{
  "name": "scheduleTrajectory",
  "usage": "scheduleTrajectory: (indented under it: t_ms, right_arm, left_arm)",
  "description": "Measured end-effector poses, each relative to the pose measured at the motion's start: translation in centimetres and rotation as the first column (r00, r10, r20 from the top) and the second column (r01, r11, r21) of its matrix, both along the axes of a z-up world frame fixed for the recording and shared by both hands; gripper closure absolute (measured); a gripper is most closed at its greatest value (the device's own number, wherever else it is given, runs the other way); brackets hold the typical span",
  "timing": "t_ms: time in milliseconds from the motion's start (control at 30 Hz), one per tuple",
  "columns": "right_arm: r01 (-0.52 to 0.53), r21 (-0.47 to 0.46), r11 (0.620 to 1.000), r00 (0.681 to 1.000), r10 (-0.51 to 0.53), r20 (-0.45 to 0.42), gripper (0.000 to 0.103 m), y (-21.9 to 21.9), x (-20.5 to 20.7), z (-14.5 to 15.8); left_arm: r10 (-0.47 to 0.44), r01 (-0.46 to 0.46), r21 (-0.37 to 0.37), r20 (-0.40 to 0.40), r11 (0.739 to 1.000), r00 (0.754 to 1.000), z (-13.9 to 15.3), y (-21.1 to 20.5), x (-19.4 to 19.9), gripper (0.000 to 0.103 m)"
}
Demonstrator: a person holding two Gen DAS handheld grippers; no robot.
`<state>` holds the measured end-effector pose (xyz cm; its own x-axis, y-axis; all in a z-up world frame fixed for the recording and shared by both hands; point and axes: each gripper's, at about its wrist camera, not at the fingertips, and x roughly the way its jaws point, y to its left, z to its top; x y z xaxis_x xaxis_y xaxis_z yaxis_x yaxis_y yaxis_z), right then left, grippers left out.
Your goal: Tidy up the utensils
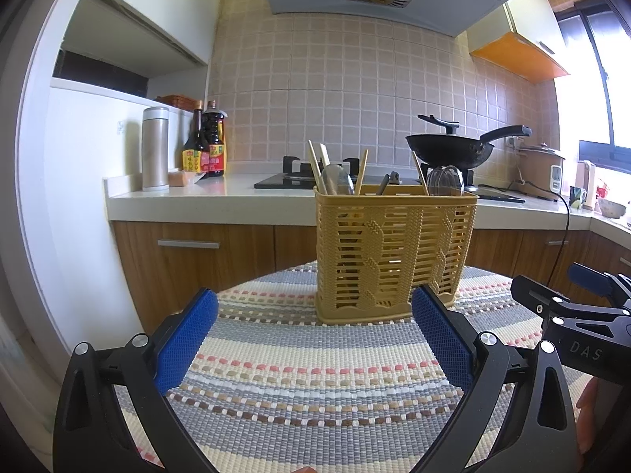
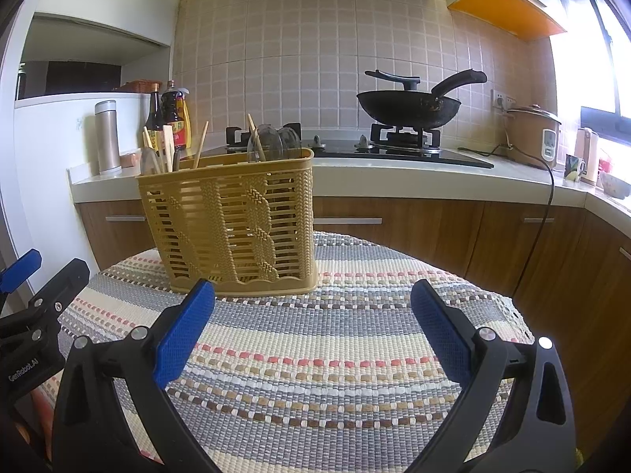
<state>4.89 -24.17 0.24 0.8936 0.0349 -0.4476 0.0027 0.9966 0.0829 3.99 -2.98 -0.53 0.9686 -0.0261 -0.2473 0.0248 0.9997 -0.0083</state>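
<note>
With the left gripper [image 1: 315, 339] and the right gripper [image 2: 313, 335] both held wide apart and empty, the tall yellow basket [image 1: 394, 252] of chopsticks [image 1: 361, 171] and spoons [image 1: 335, 179], standing on the striped mat [image 1: 315, 374], could be tipped if bumped.

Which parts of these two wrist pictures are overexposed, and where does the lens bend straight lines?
Left wrist view: the window at right is blown out white, and the white countertop edge curves. Right wrist view: the same window glare; the wooden cabinet fronts bow, while the yellow woven plastic utensil basket stays sharp.
</note>
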Motion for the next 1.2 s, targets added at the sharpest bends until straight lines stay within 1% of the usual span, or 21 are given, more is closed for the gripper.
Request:
scheduleTrajectory:
  t_ms: [567,800,967,1200]
  right_arm:
    - [0.004,-0.002,1.0,1.0,-0.004,-0.007,0.008,-0.06,0.05,-0.15]
    - [0.001,-0.009,1.0,1.0,-0.001,-0.013,0.008,0.16,0.18,-0.24]
    - [-0.003,-0.018,1.0,1.0,0.003,-0.008,0.008,0.43,0.08,-0.18]
    - [-0.008,-0.027,1.0,1.0,0.008,-0.007,0.008,0.64,-0.01,-0.18]
  left_arm:
    - [-0.005,0.005,0.004,-0.001,1.0,1.0,0.04,-0.25,-0.05,0.008]
    - [-0.013,0.012,-0.013,-0.013,1.0,1.0,0.02,-0.01,0.27,0.008]
    - [-0.021,0.02,-0.011,-0.017,1.0,1.0,0.0,-0.05,0.37,0.008]
    - [-0.011,0.01,-0.027,-0.03,1.0,0.999,-0.04,0.3,0.65,0.008]
